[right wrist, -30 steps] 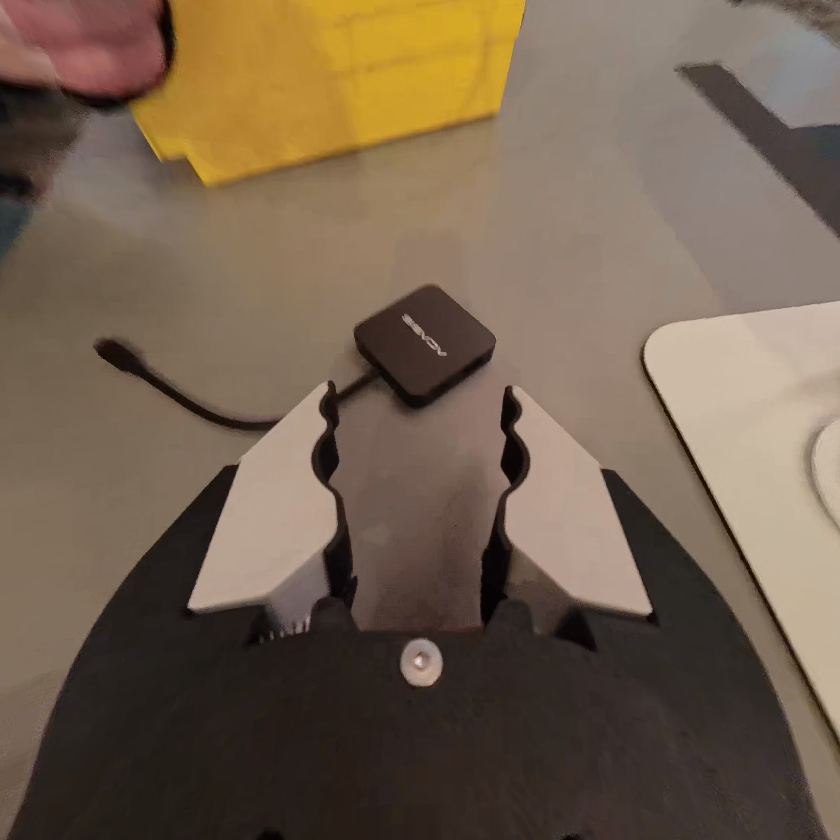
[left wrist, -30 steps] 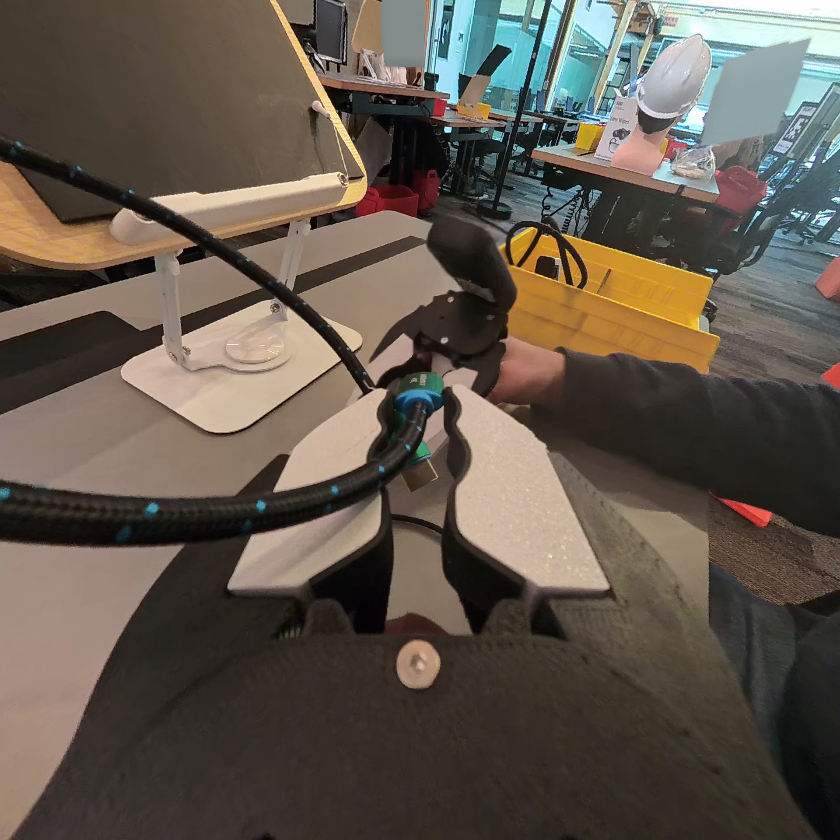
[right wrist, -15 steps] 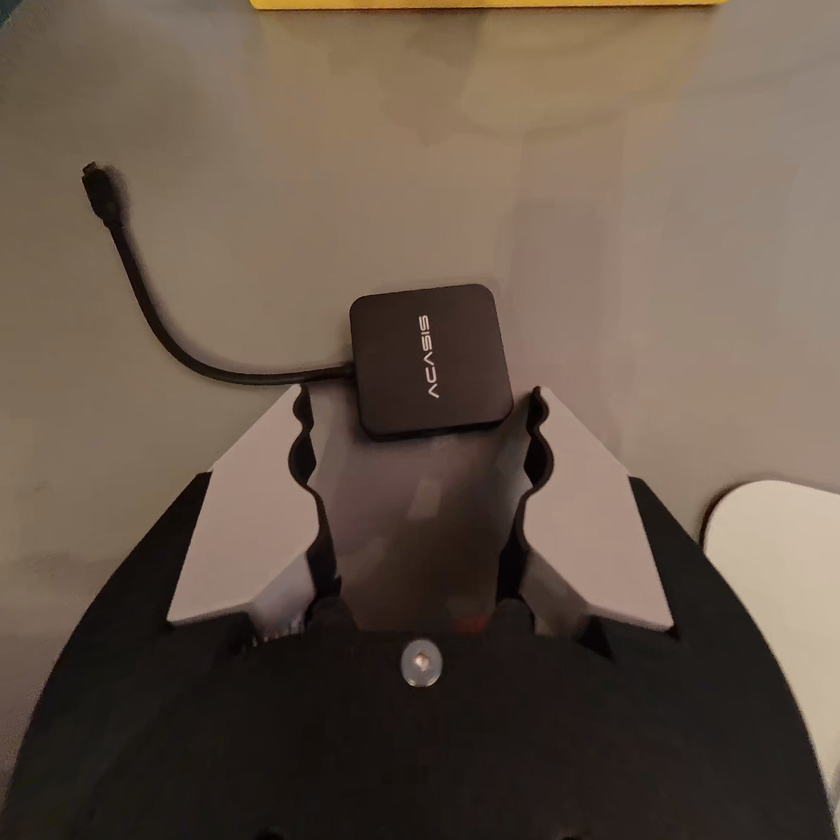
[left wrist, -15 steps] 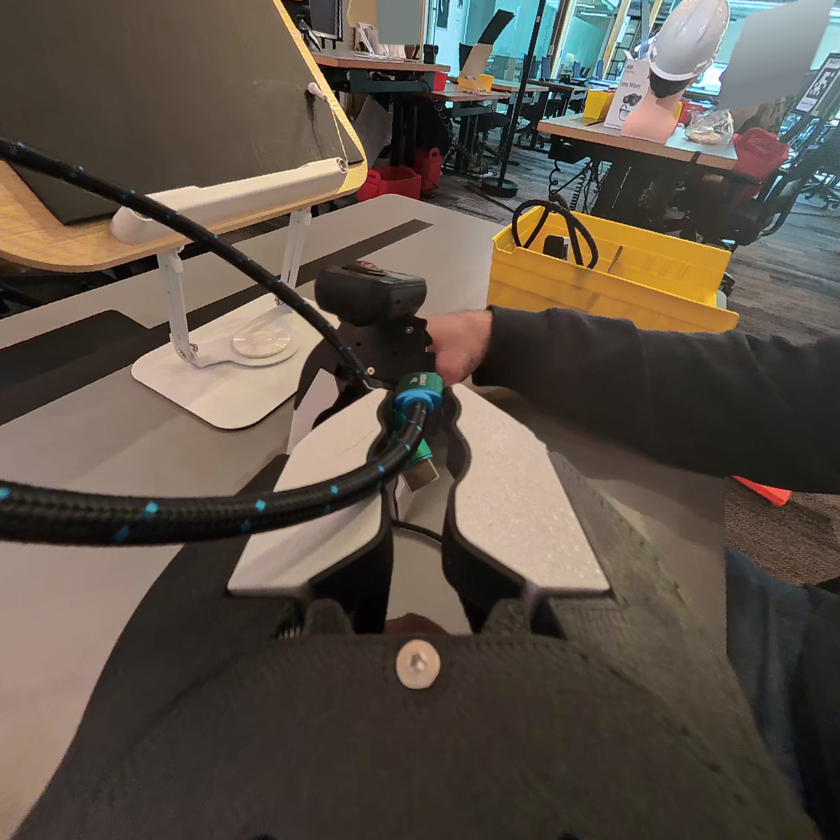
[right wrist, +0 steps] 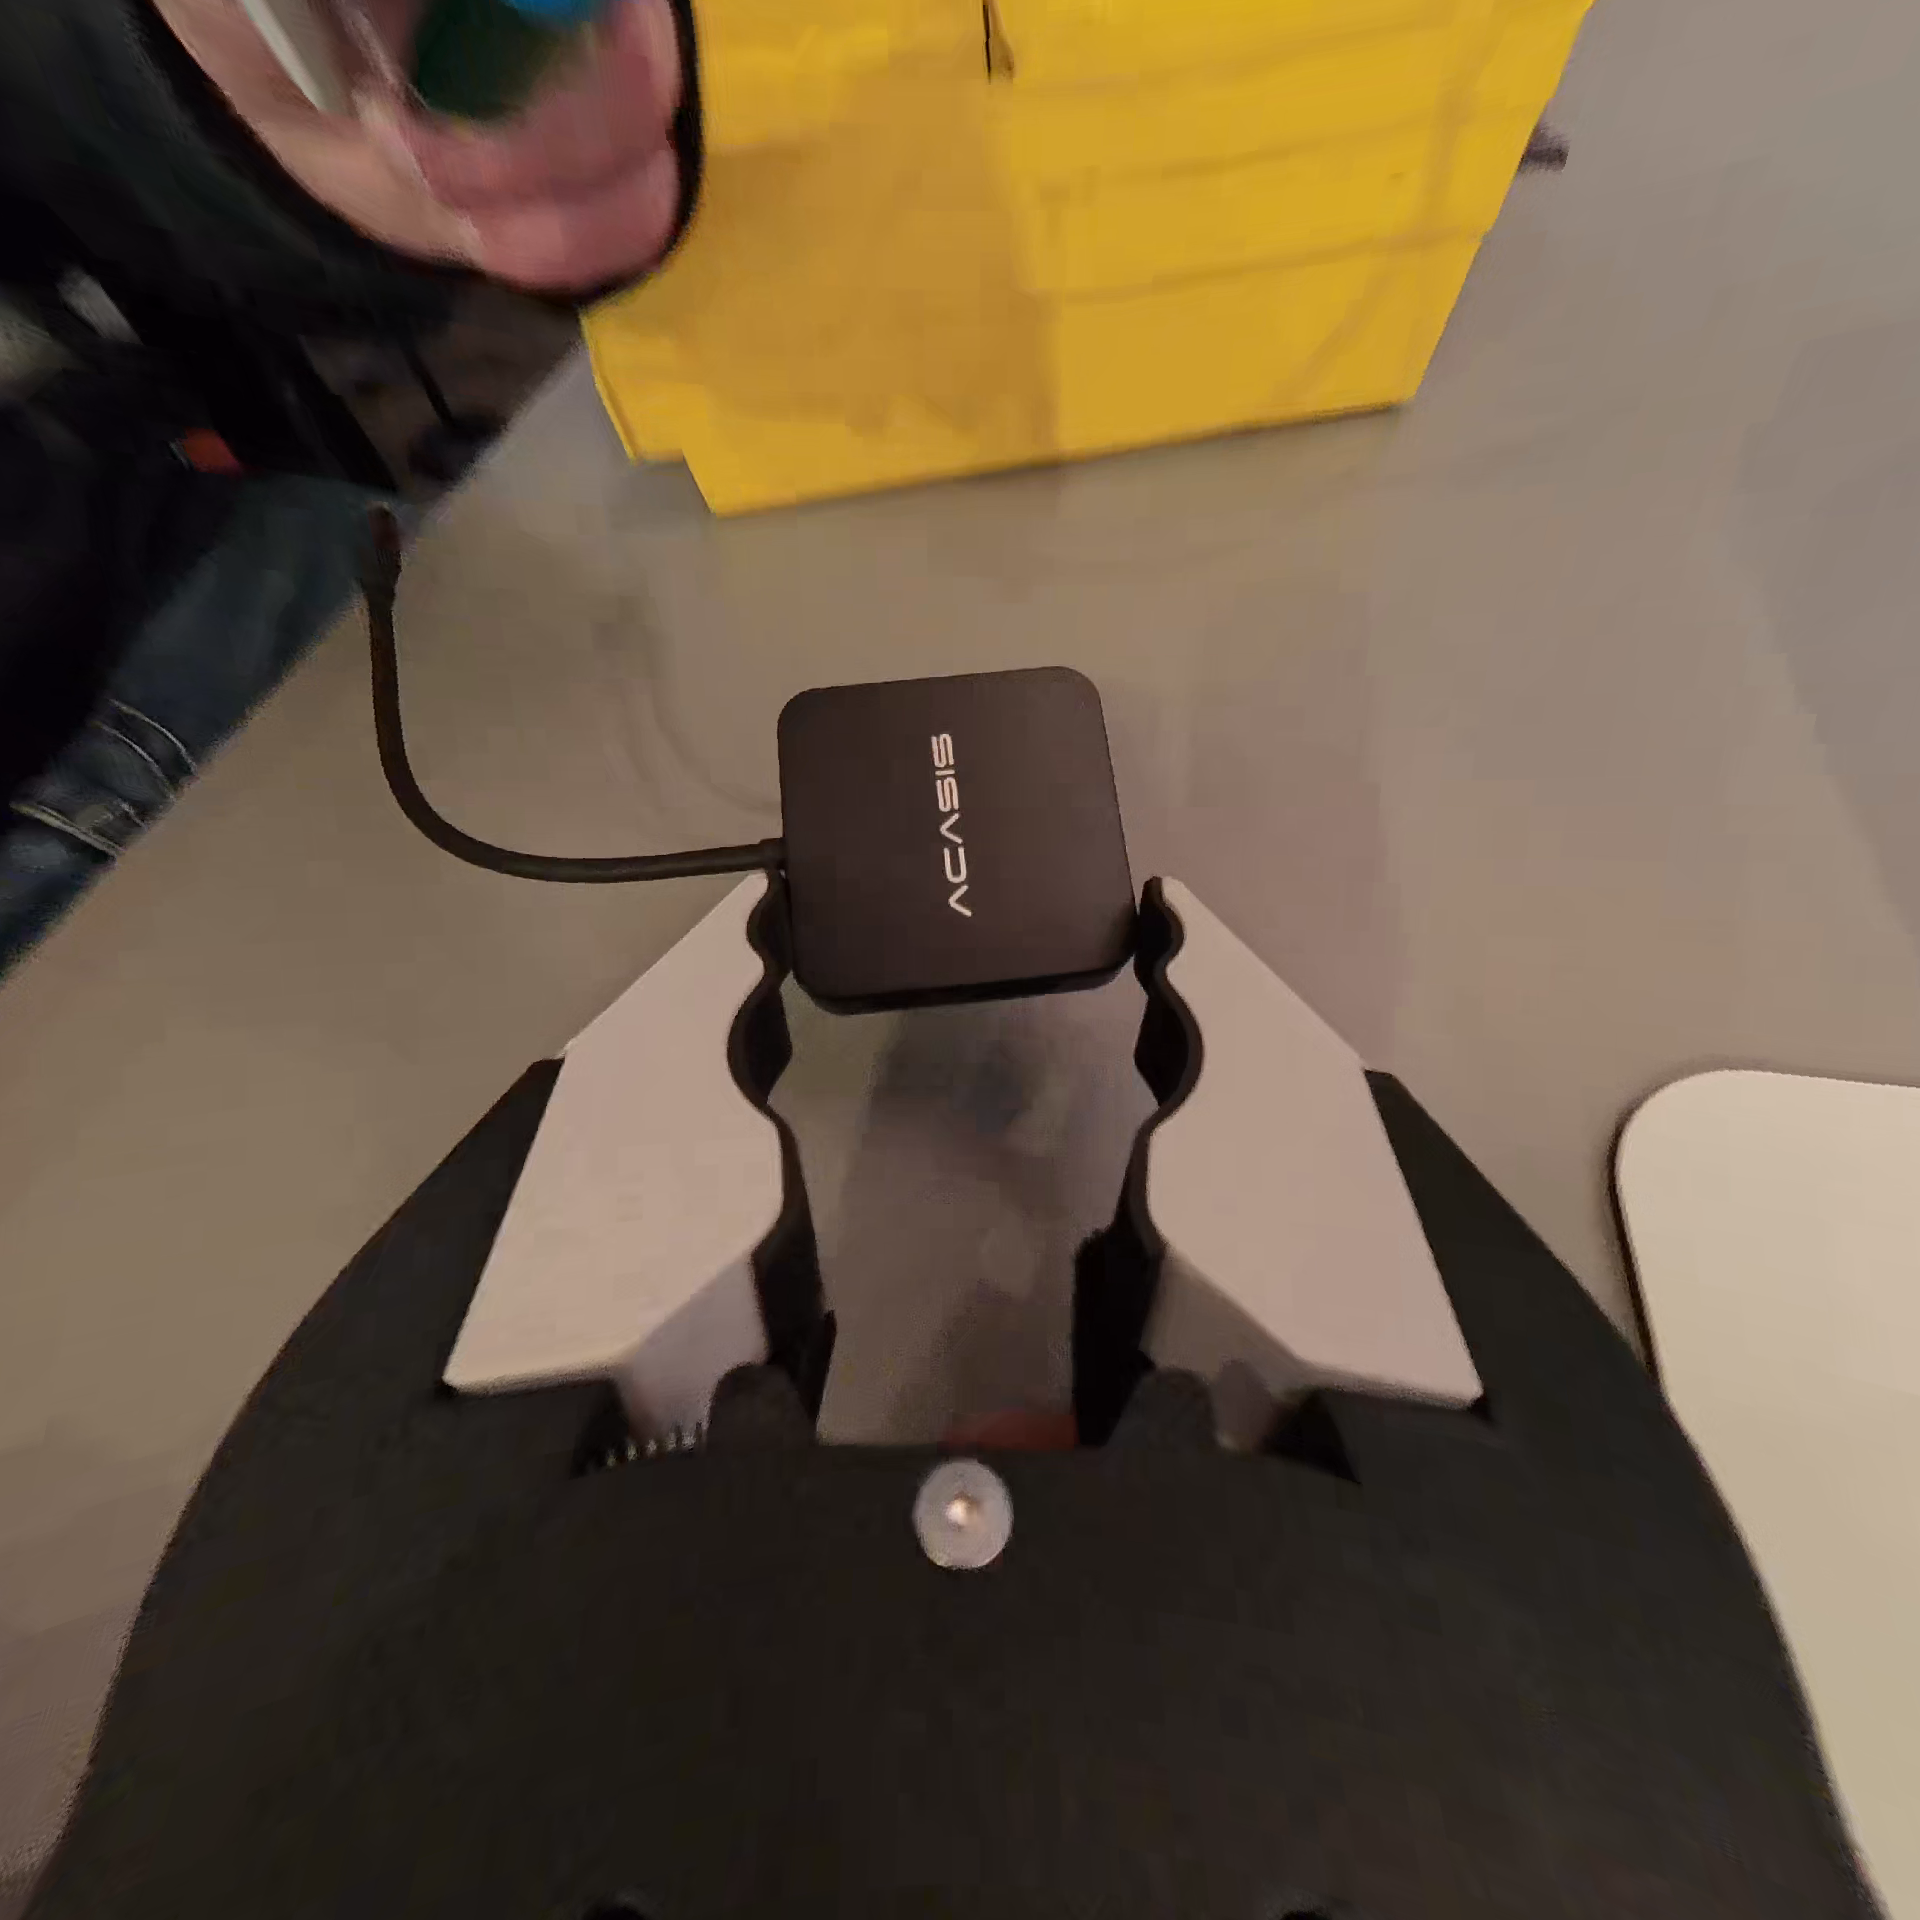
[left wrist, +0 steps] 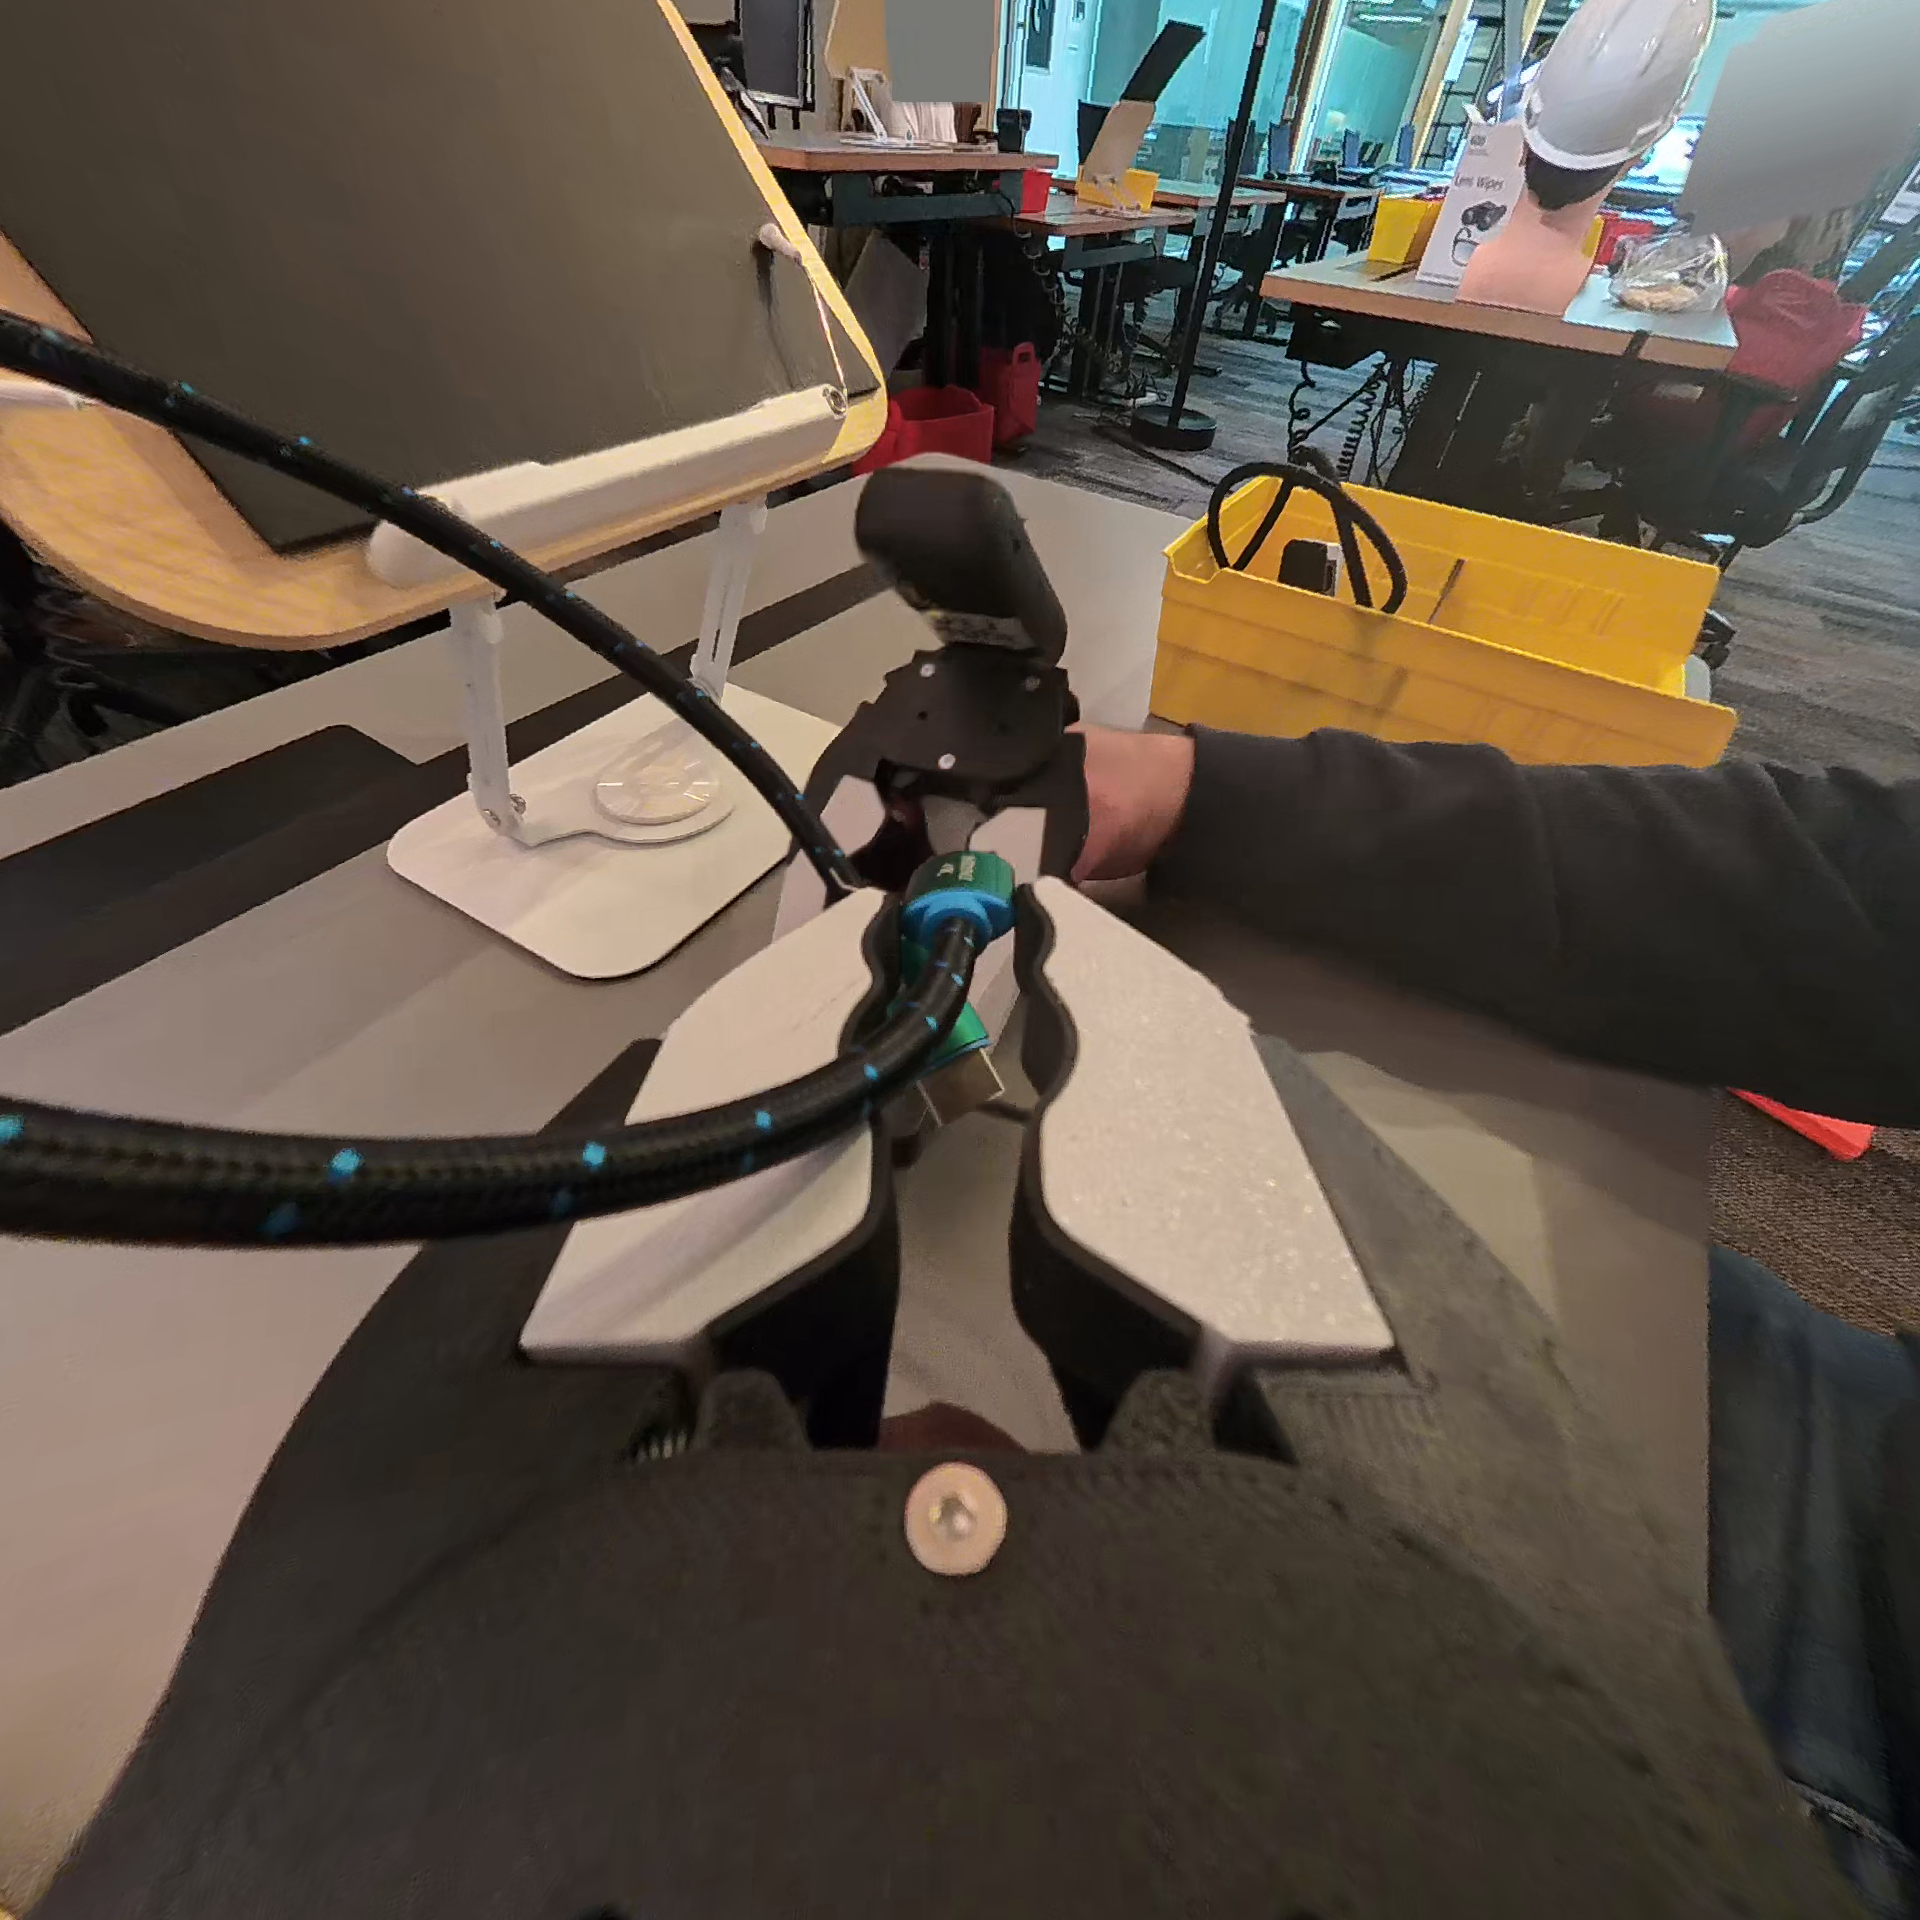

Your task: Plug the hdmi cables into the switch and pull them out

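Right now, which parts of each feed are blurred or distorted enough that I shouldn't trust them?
Right wrist view: the hand at top left is motion-smeared and the yellow bin soft, but the switch between the right tool tips reads sharp.
Left wrist view: wide-angle bending at the edges; the HDMI plug in the left tool is crisp.

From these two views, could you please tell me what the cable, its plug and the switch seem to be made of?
Cable: woven fabric braid, black with blue flecks, matte.
Plug: green shell with a smooth sheen, probably metal; blue collar, bare metal tip.
Switch: matte black casing, plastic or coated metal; its thin lead looks rubbery.
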